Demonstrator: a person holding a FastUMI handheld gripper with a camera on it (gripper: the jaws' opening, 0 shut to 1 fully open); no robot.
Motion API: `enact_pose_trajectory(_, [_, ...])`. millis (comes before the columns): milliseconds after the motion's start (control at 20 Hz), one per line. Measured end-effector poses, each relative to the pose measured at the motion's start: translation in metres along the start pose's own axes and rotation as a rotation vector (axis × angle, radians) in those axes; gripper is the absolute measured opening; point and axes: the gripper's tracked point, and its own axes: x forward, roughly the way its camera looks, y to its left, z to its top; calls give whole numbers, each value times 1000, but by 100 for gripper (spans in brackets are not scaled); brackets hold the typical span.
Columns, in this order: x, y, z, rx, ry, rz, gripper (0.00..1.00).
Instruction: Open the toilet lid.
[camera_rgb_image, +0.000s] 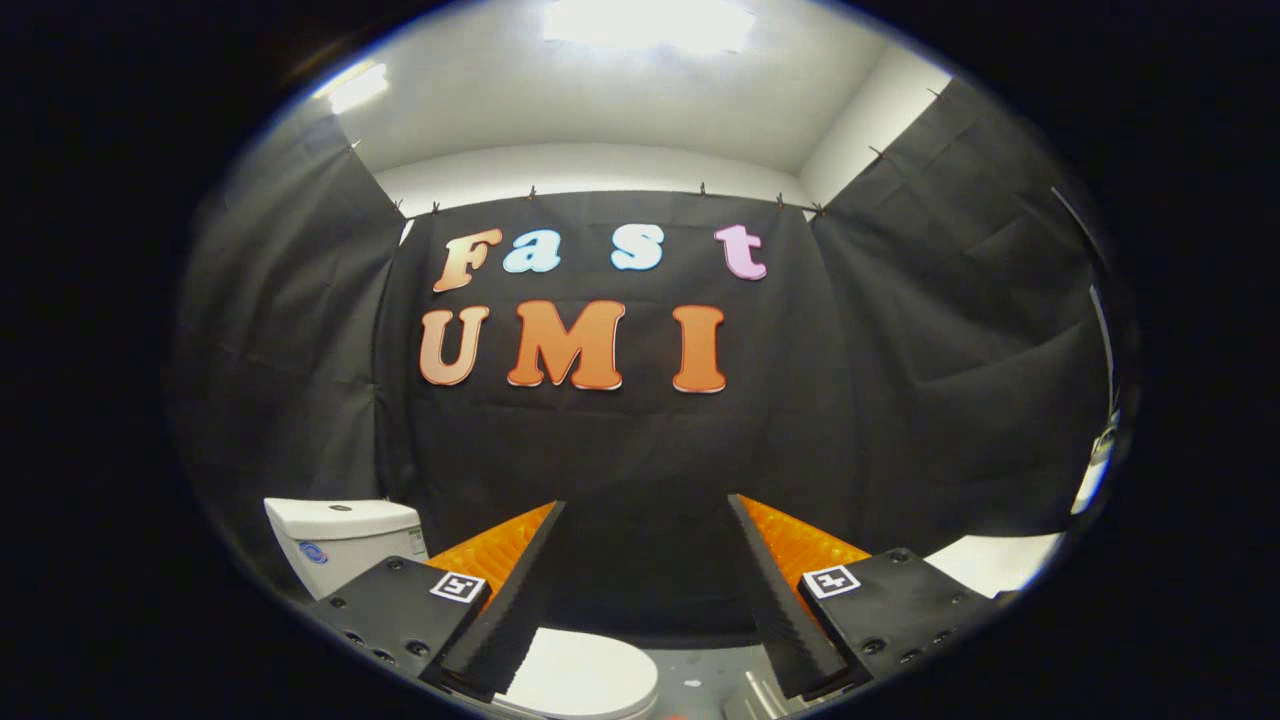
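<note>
Fisheye view riding the hand-held gripper (645, 560), facing the booth's black cloth wall (620, 440), toilet (585, 675) close below

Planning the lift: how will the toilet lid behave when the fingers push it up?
The toilet lid looks like smooth, glossy white plastic, so probably rigid but slippery against the pads. Its rounded edge may offer little purchase. The gripper is open, high above it.

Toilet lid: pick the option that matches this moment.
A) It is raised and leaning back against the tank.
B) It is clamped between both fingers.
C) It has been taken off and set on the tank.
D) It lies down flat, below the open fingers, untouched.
D: the white toilet lid lies flat low in the view, while the gripper has its fingers spread wide with only black cloth between them, and the tank stands apart beyond the left finger.
</note>
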Motion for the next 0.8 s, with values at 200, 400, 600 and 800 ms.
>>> enact_pose_trajectory(200, [-12, 28, -94, 164, 142, 33, 100])
enact_pose_trajectory(400, [-10, 44, -178, 324, 256, 30, 99])
enact_pose_trajectory(600, [-18, 66, -271, 480, 424, 83, 98])
enact_pose_trajectory(800, [-25, 65, -330, 658, 521, 84, 99])
